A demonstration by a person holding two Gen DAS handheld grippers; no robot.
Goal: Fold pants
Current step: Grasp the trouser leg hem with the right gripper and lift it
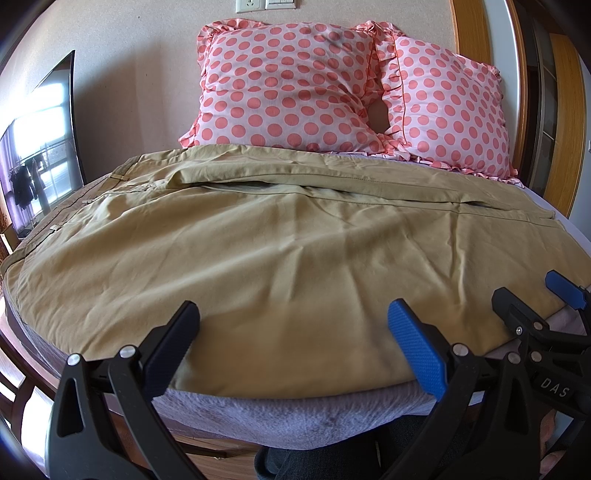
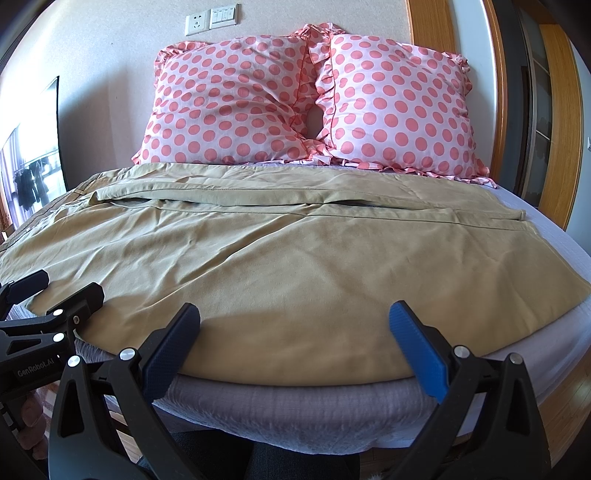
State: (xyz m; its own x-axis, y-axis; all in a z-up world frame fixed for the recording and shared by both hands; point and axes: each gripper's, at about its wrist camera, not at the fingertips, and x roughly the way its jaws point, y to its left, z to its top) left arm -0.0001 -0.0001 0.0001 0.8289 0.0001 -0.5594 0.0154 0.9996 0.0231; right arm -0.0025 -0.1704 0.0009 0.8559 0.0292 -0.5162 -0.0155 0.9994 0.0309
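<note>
We held the left claw and right claw spread apart over the khaki pants lying flat across the bed.

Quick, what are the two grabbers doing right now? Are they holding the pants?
Left gripper: open, fingers spread at the near edge of the pants, holding nothing.
Right gripper: open, also at the near edge, holding nothing.

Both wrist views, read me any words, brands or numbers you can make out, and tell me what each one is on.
"DAS": on the right hand-held gripper, on its black body at the left wrist view's right edge; possibly cut off.
"GenRobot.AI": on the left hand-held gripper, on its black body in the right wrist view.
Wall socket and switch plate: no readable markings.
Pants, pillows: no text.
</note>
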